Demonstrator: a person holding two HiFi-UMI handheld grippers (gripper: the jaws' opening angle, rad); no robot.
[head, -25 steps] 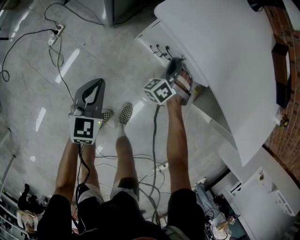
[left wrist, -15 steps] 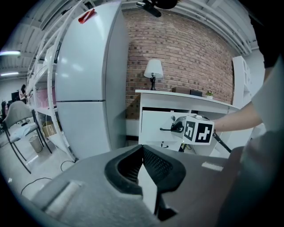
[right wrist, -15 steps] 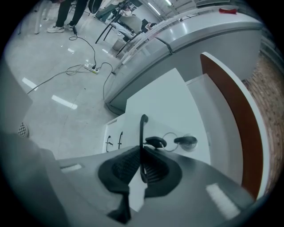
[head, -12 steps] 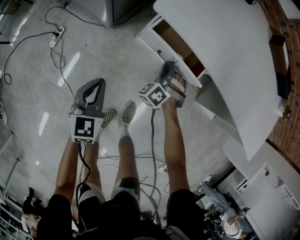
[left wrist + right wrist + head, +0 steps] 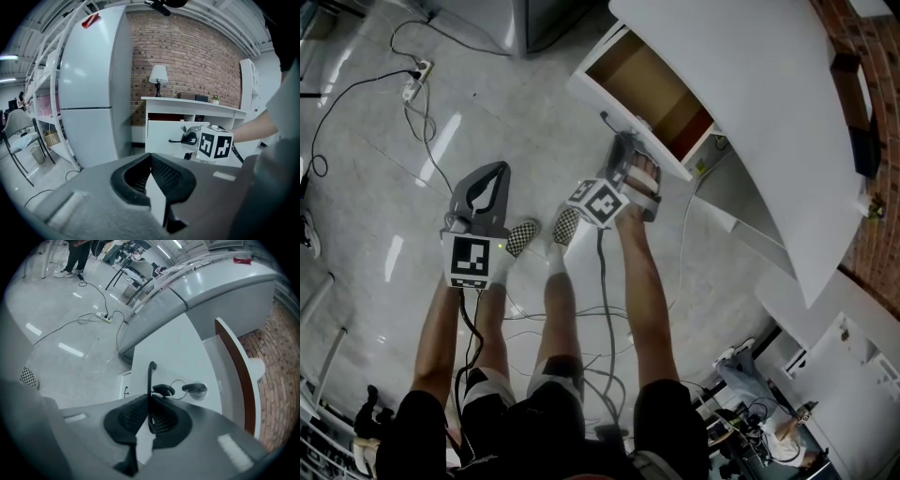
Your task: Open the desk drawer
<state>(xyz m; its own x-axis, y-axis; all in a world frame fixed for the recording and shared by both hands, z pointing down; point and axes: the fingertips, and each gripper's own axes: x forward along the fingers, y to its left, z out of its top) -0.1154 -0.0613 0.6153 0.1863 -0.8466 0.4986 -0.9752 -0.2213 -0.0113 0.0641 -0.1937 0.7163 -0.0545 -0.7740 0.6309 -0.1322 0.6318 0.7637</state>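
Observation:
The white desk has its drawer pulled out, and the brown inside shows in the head view. My right gripper is shut on the drawer's black bar handle, which runs down between the ribbed pads. A key with a ring sits in the lock on the drawer front. My left gripper hangs over the floor to the left, apart from the desk, shut with nothing in it. From the left gripper view the drawer front and the right gripper's marker cube lie ahead.
Cables and a power strip lie on the glossy floor. A grey fridge stands left of the desk. A lamp and small items stand on the desk top by the brick wall. The person's checkered shoes are below the drawer.
The right gripper has drawn the handle toward the person and the drawer has slid out, so its brown inside now shows. The left gripper has shifted only slightly.

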